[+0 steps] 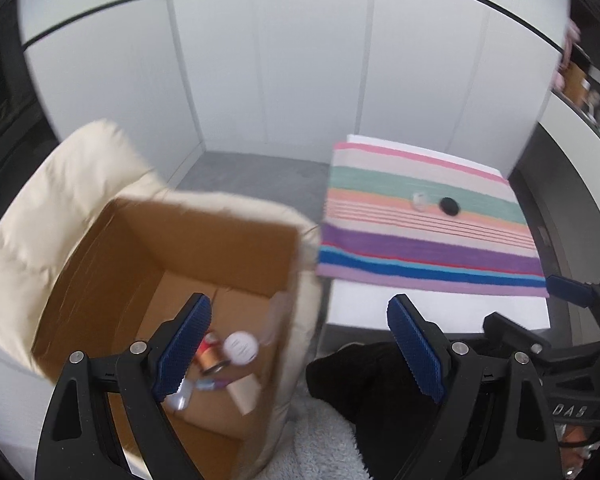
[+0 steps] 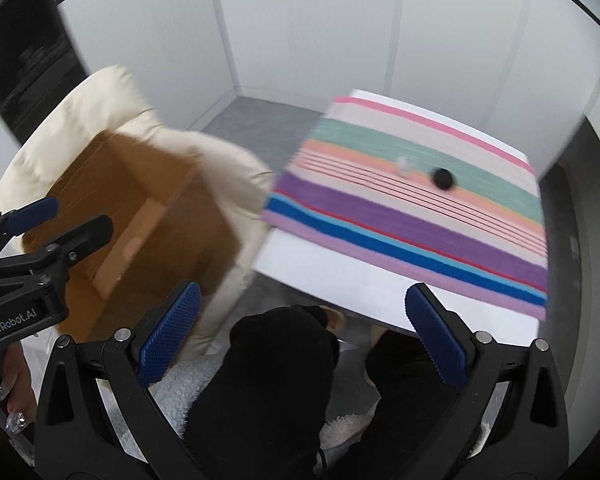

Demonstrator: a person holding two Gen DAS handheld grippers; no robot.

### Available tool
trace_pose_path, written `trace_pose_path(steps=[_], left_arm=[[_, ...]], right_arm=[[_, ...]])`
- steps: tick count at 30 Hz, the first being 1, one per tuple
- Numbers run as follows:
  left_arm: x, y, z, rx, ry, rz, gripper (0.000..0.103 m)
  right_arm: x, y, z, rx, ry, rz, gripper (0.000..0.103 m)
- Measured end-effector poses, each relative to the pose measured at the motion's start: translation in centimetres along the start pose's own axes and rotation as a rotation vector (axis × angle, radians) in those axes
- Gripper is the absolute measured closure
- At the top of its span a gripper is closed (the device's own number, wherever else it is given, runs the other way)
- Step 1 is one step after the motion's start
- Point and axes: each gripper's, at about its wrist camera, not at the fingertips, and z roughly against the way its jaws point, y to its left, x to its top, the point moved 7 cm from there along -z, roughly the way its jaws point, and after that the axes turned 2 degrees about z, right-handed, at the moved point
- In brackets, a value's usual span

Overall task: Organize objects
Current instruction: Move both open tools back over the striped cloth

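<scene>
My left gripper (image 1: pixel 300 346) is open with nothing between its blue pads, hovering over the near right corner of an open cardboard box (image 1: pixel 100 264). In the box lie a copper-coloured can (image 1: pixel 210 358), a white round lid (image 1: pixel 241 347) and a few small items. On the striped cloth (image 1: pixel 420 240) sit a black round object (image 1: pixel 449 205) and a small clear object (image 1: pixel 420 200). My right gripper (image 2: pixel 302 336) is open and empty above the near table edge, with the black object (image 2: pixel 443 178) and the clear one (image 2: pixel 404 165) farther off on the cloth.
The box rests on a cream padded seat (image 1: pixel 32 208). The cloth covers a white table (image 2: pixel 340 280). A person's black-clad legs (image 2: pixel 268 380) and fleecy garment (image 1: pixel 320 440) lie below. White panel walls (image 1: pixel 280 60) stand behind. The views are motion-blurred.
</scene>
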Motion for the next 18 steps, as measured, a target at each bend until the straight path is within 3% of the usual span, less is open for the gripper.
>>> trace_pose_path(steps=[11, 18], left_arm=[[1.7, -11.3, -1.9, -0.140, 0.016, -0.172, 0.012], [1.3, -15.8, -2.3, -0.167, 0.030, -0.261, 0.012]], right_arm=[[-3.2, -12.7, 3.3, -0.143, -0.021, -0.215, 0.000], [-5.9, -18.5, 4.1, -0.193, -0.008, -0.318, 0.000]])
